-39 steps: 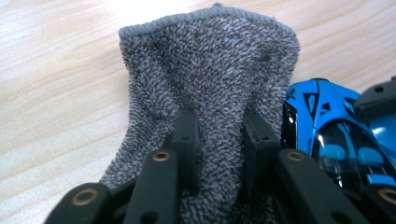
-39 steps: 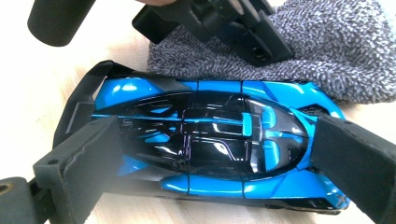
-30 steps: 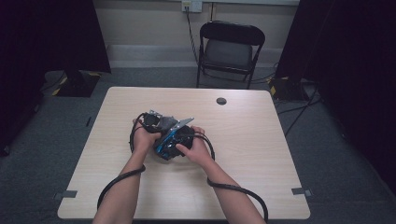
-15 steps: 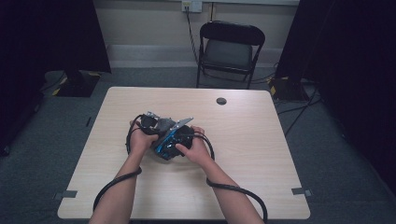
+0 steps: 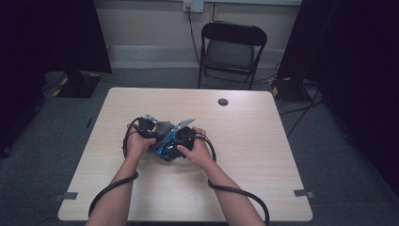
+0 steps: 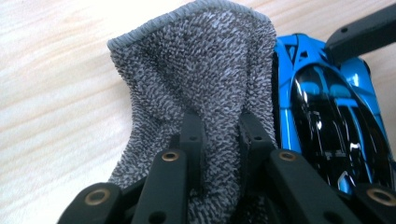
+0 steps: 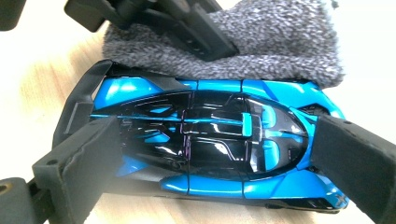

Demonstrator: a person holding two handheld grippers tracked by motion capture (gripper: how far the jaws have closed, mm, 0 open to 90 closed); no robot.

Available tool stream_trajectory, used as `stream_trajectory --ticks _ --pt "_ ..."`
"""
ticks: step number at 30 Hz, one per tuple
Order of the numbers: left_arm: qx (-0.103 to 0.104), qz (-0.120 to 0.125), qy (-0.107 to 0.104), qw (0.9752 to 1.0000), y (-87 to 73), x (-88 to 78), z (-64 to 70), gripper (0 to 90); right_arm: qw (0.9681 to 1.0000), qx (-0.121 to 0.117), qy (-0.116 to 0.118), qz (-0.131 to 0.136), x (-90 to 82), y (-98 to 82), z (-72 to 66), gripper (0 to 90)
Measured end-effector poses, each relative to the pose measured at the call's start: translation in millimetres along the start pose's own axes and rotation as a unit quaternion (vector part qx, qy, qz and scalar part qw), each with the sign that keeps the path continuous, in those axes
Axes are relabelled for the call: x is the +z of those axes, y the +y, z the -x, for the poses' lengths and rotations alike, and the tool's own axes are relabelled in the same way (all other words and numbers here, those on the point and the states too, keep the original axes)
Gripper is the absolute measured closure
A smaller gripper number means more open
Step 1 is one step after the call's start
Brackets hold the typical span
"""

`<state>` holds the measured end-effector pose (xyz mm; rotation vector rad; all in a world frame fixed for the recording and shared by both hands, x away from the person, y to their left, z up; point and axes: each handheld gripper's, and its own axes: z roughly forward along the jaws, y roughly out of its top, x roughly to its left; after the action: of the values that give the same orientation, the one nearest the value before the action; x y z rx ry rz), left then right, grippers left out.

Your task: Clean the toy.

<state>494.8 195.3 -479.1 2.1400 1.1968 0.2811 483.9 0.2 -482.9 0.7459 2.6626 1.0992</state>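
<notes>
Tabletop (image 5: 263,155): light wood, rectangular; small dark round disc (image 5: 223,101) near far edge, well apart from the work. Behind it a black folding chair (image 5: 232,47) on grey floor, w/ wall socket above.

Person's forearms come in from bottom of high view, hands meeting left of centre. Cables loop off both tools across the wood.

Grey cloth (image 6: 205,79): terry towel, bunched, stitched hem on top. Lies on the tabletop touching the car's side along its length; in right gripper view it sits just behind the car (image 7: 261,42).

Blue toy car (image 7: 210,140): glossy blue w/ black roof & panels, low sports shape, on its wheels on the tabletop. In left gripper view it's right beside the cloth (image 6: 327,107). In high view a blue patch between the two hands (image 5: 165,145).

Left tool (image 6: 219,140): jaws narrow, pinched on a fold of the grey cloth, fabric bulging up btwn & around the pads.

Right tool (image 7: 210,154): jaws wide, one at each end of the car lengthwise – nose & tail – pads against the body, gripping it.
</notes>
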Motion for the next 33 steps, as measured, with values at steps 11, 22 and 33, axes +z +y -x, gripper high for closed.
stream_trajectory --ticks 11,22,33 --pt "0.003 -0.006 -0.004 1.0 -11.1 -11.6 -1.9 75.5 1.0 0.0 -0.002 -0.006 0.2 1.8 -0.5 1.3" --pt "0.016 -0.008 -0.012 0.9998 -20.6 -21.6 -1.2 75.5 1.0 0.001 -0.002 -0.006 0.2 1.6 -0.4 1.3" --pt "0.0 -0.005 -0.018 0.9998 -35.3 -33.6 -0.8 75.6 1.0 -0.001 -0.002 -0.007 0.2 1.8 -0.7 1.3"
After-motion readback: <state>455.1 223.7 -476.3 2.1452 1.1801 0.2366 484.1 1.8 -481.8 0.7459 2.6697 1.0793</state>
